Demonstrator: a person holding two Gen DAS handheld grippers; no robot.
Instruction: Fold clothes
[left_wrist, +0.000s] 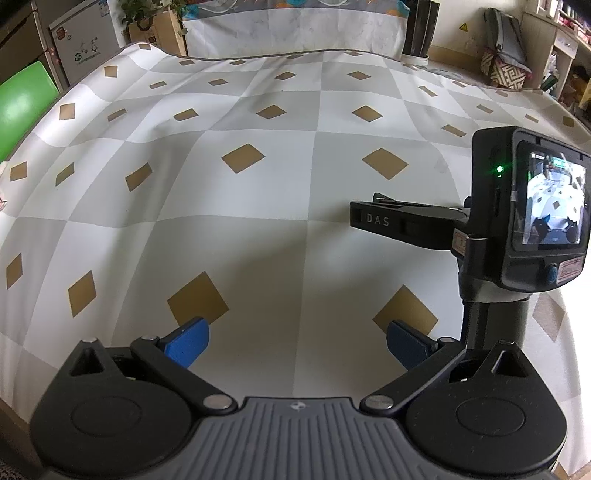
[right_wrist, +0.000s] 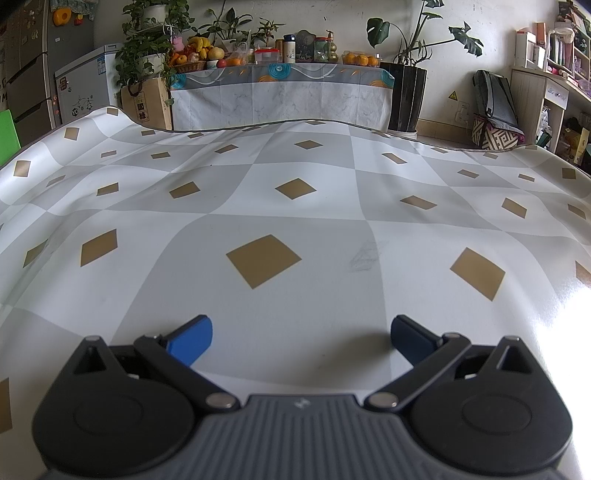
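Note:
No garment shows in either view. Both views are filled by a table under a grey-and-white checked cover with tan diamonds (left_wrist: 236, 206) (right_wrist: 295, 206). My left gripper (left_wrist: 297, 341) hovers low over the near part of the cover, its blue pads (left_wrist: 186, 345) wide apart with nothing between them. My right gripper (right_wrist: 301, 339) stands open the same way, empty, above the cover. In the left wrist view the right gripper appears side-on at the right, its black fingers (left_wrist: 376, 219) pointing left and its camera screen (left_wrist: 550, 206) lit.
Beyond the far table edge stand a covered sideboard (right_wrist: 280, 96) with fruit and bottles, potted plants (right_wrist: 406, 92), a white freezer (right_wrist: 86, 92) and a backpack (right_wrist: 495, 107). A green chair back (left_wrist: 22, 103) is at the left. Shelves (right_wrist: 554, 81) fill the right.

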